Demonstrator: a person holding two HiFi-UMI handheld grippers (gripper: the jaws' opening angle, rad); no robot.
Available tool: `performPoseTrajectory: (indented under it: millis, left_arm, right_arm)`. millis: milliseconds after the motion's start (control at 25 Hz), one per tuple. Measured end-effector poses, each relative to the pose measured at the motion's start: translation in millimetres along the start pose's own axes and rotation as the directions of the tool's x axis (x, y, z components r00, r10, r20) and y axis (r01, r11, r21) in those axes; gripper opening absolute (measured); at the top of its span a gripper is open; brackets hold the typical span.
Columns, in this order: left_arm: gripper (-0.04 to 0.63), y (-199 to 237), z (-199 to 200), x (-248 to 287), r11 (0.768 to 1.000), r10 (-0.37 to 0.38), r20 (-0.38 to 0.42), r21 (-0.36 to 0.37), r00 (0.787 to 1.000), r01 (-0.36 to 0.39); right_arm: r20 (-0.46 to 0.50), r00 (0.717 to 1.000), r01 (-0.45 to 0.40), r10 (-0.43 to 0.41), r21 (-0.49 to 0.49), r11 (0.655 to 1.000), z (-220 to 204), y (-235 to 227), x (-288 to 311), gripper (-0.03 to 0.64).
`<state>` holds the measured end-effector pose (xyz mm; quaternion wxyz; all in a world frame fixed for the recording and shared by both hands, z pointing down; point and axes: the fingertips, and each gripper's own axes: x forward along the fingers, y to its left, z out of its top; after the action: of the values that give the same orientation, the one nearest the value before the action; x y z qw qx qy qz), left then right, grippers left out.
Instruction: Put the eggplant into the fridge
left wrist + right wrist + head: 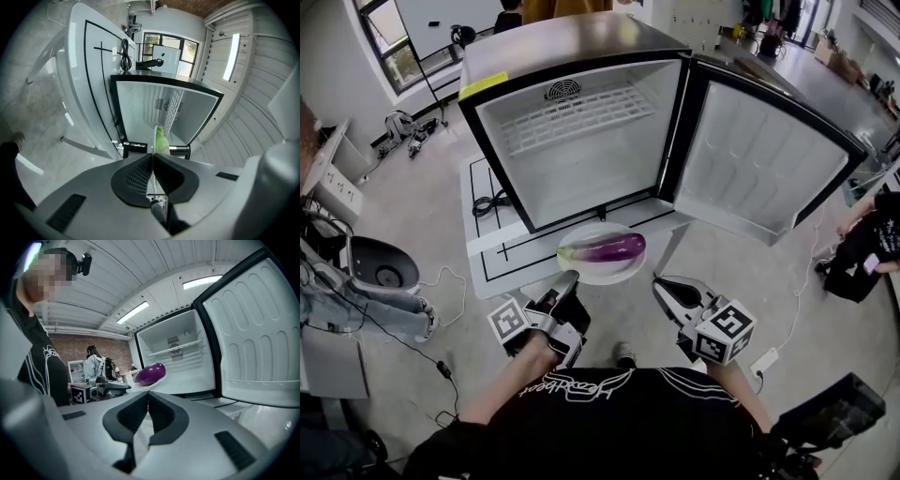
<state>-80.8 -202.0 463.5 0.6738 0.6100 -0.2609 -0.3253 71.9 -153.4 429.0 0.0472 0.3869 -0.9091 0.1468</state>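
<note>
A purple eggplant with a green stem lies on a white plate, held in the air just in front of the open fridge. My left gripper is shut on the plate's left rim. My right gripper is shut at the right rim. In the left gripper view the plate shows edge-on between the jaws of the gripper, with the green stem beside it. The right gripper view shows the eggplant on the plate just past the shut gripper.
The fridge has a wire shelf and its door swings wide to the right. It stands on a white table with a black cable. A person crouches at right. A power strip lies on the floor.
</note>
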Motion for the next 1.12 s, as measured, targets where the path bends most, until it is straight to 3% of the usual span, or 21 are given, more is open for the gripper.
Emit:
performPoseTrajectory:
  millis: [800, 1120]
  left_arm:
    - [0.018, 1.7, 41.4, 97.3, 0.994, 0.038, 0.121, 0.095, 0.992, -0.05]
    - [0.018, -8.6, 63.3, 131.5, 0.991, 0.011, 0.183, 0.128, 0.983, -0.035]
  right_arm:
    - [-0.019, 0.993, -0.114, 0.114, -0.005, 0.993, 24.7, -95.6, 50.1, 0.008]
    - [-0.033, 0.989, -0.148, 0.148, -0.021, 0.989, 26.7, -115.2, 66.2, 0.008]
